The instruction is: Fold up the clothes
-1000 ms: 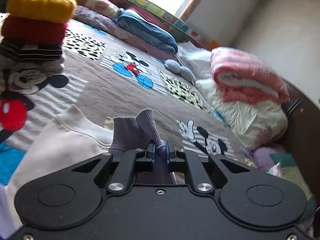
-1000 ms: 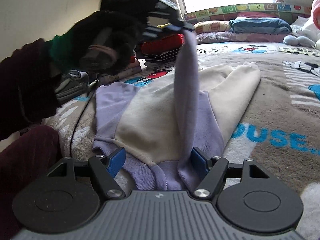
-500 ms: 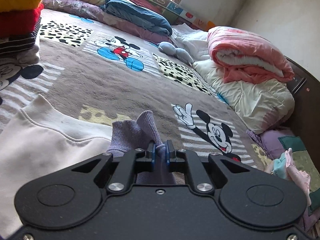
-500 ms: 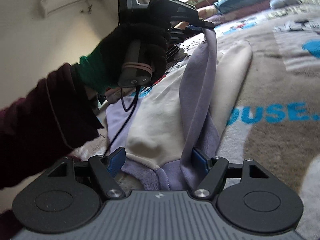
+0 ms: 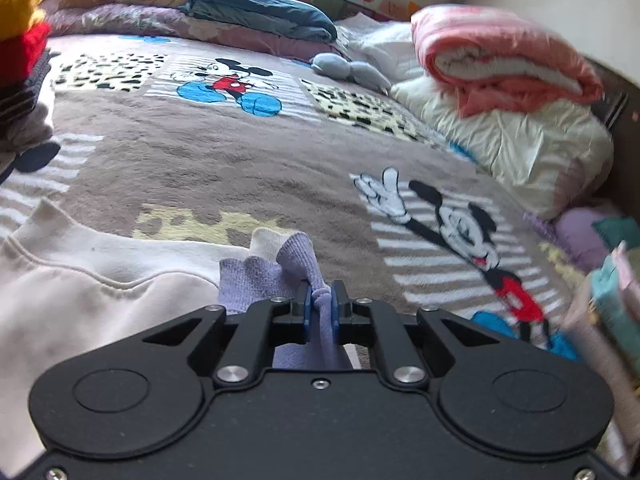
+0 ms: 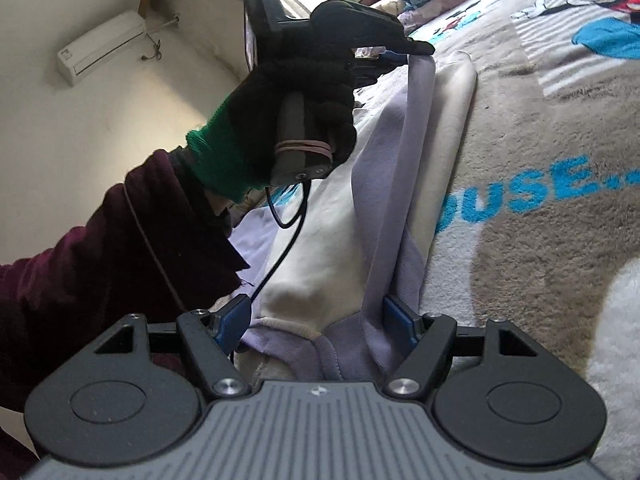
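Bed (image 5: 224,160) lay open beyond the sweatshirt (image 5: 80,280); your left tongs (image 5: 321,307) pinched its cuff (image 5: 296,258), right tongs (image 6: 316,320) gaped.

Two grippers: the left gripper (image 5: 320,304) and the right gripper (image 6: 316,320). One gloved hand (image 6: 304,108) shows. One cream-and-lilac sweatshirt (image 5: 100,280) lies on one cartoon-print blanket (image 5: 240,160). One stack of folded clothes (image 5: 20,60) holds perhaps four pieces, its edge cropped. There is one rolled pink quilt (image 5: 500,68), one cream quilt (image 5: 520,148), one blue pillow (image 5: 260,12), one grey soft toy (image 5: 348,70) and one air conditioner (image 6: 100,46).
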A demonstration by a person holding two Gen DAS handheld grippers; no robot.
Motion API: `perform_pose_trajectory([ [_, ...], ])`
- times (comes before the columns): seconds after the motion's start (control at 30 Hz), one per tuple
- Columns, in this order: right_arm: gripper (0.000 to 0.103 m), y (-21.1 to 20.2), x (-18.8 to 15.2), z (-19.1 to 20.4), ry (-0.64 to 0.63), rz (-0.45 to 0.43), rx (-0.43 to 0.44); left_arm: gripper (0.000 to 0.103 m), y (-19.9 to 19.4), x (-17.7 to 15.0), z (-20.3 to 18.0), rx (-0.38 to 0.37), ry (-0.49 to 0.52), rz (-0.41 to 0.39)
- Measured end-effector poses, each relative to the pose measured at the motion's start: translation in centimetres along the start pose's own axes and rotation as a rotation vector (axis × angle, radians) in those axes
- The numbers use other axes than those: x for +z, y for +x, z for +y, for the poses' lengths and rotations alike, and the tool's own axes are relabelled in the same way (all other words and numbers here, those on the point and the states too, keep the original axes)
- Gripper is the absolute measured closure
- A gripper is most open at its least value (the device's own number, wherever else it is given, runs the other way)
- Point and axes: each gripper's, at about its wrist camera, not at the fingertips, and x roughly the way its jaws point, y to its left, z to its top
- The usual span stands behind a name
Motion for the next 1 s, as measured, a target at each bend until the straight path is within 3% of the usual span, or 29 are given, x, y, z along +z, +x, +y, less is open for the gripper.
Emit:
perform_pose_trajectory([
  [0.07,0.031,-0.1,0.0,-0.2,0.021,-0.004,0.010,0.095,0.8,-0.3,-0.6,0.029,0.049,0.016],
  [0.17,0.031,-0.4,0.1,-0.3,0.034,-0.009,0.013,0.082,1.5,-0.4,-1.0,0.029,0.098,0.037],
  [0.3,0.031,-2.5,-0.4,0.3,0.043,-0.065,-0.026,0.082,-1.6,0.3,0.2,-0.031,0.110,-0.056],
  [0.4,0.031,-4.2,-0.3,1.8,-0.059,-0.163,-0.098,0.082,-2.5,0.4,0.7,-0.038,0.180,-0.060],
  [0.5,0.032,-3.4,0.0,4.1,-0.260,-0.209,-0.141,0.082,-1.6,0.4,0.4,-0.046,0.240,-0.038],
  [0.57,0.032,-1.8,-0.1,5.1,-0.375,-0.182,-0.167,0.082,-0.4,0.3,0.3,-0.046,0.267,-0.010],
  [0.73,0.032,2.0,-0.3,4.3,-0.387,-0.051,-0.219,0.082,3.6,-0.7,0.1,0.008,0.341,0.092],
  [0.77,0.032,2.6,-0.5,3.8,-0.368,-0.018,-0.225,0.082,3.7,-0.7,0.0,0.016,0.347,0.091],
  [0.93,0.031,2.9,-0.5,3.4,-0.348,-0.015,-0.209,0.082,3.5,-1.0,-0.7,0.055,0.398,0.083],
  [1.0,0.031,2.9,-0.8,3.5,-0.362,-0.016,-0.211,0.081,1.9,-0.3,0.2,0.036,0.322,0.055],
])
